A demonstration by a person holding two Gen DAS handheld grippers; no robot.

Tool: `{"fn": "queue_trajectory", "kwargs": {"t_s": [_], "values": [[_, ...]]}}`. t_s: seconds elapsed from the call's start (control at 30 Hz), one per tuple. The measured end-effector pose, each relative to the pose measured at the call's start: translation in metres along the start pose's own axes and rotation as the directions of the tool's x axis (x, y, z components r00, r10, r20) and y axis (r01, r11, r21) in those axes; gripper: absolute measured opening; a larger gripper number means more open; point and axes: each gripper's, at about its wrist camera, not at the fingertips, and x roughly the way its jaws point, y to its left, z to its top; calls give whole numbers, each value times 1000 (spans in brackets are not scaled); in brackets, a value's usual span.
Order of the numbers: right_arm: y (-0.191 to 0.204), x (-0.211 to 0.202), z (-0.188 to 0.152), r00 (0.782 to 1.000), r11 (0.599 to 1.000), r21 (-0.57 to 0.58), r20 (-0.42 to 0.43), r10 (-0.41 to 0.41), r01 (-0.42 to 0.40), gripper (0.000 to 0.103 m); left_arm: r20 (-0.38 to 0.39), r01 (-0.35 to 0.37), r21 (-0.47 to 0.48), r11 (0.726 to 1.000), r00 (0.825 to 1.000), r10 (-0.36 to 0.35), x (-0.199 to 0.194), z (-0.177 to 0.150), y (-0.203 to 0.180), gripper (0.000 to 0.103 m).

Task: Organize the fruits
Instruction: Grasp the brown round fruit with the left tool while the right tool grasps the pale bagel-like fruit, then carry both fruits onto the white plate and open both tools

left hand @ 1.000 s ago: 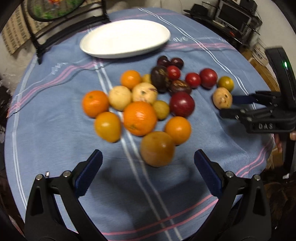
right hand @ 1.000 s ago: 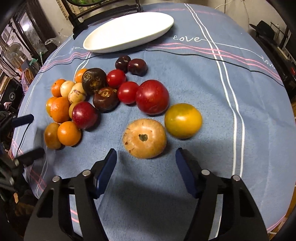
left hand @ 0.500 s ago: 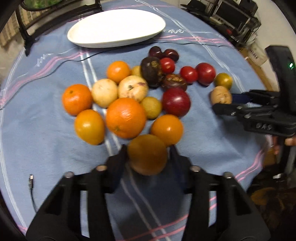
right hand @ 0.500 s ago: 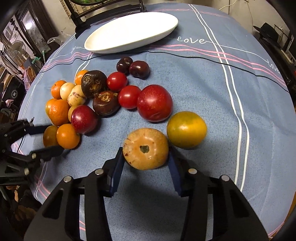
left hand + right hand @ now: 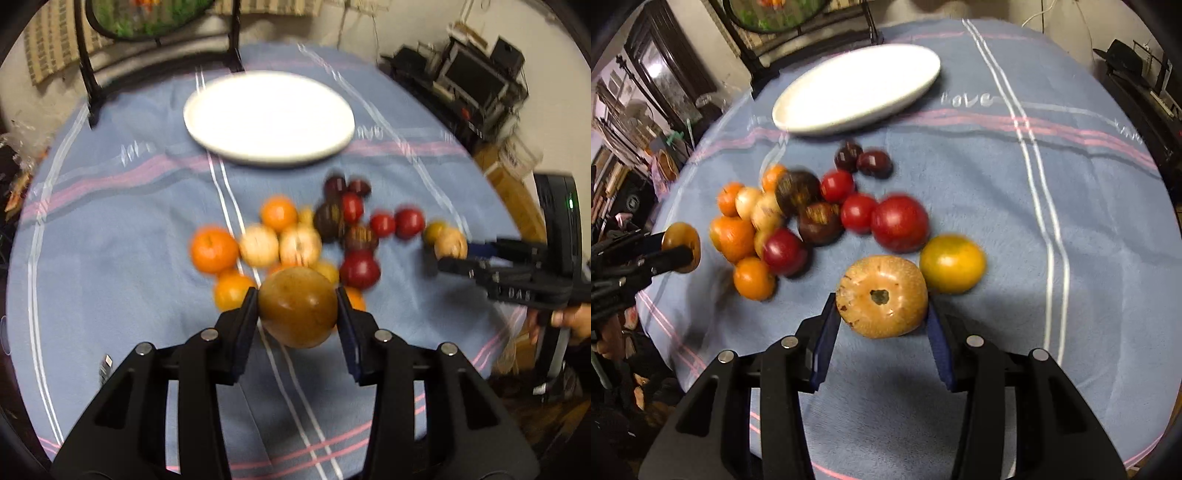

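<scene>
1. My left gripper [image 5: 297,308] is clamped on a brownish-orange fruit [image 5: 297,307], its jaws having just closed on it.
2. My right gripper [image 5: 882,297] is clamped on a tan fruit [image 5: 882,295], stem scar facing me.
3. Just right of that sits a yellow fruit [image 5: 952,263] on the worktop [image 5: 1089,240].
4. Ahead of both grippers lies the fruit pile [image 5: 299,236]; beyond it, a white plate [image 5: 269,116].

One white plate [image 5: 857,88] sits near the table's [image 5: 1089,240] far edge. The fruit comes to four red fruits [image 5: 899,223], four dark purple-brown fruits [image 5: 820,223], at least four oranges [image 5: 753,278] (blur hides some), two pale fruits [image 5: 767,212], one yellow fruit [image 5: 952,264], one tan fruit [image 5: 882,296] and one brown fruit [image 5: 297,306].
</scene>
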Motion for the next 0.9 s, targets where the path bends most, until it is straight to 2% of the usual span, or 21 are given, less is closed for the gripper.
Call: {"fn": "queue_trajectory", "kwargs": {"t_s": [0.17,0.3,0.43,0.63,0.77,0.83,0.9], "values": [[11,-34,30,995,999,-30,95,33,-31,46,113,-9,0,1000,994,9,-28,47,0,42],[21,-56,69,983,995,-82,172,62,-49,46,156,-22,0,1000,988,22,-31,87,4,42],[29,-58,113,973,992,-113,220,77,-53,46,169,-50,-16,999,984,52,-19,122,8,42],[39,-39,168,965,990,-135,248,84,-52,46,142,-88,-70,994,985,97,22,164,23,42],[39,-13,199,970,991,-126,230,73,-45,46,90,-129,-115,985,986,140,55,188,37,42],[38,7,215,975,992,-121,214,62,-36,46,49,-183,-136,974,980,191,80,199,43,42],[37,24,229,980,994,-103,188,62,-43,46,14,-208,-141,968,977,212,99,203,45,42]]}}
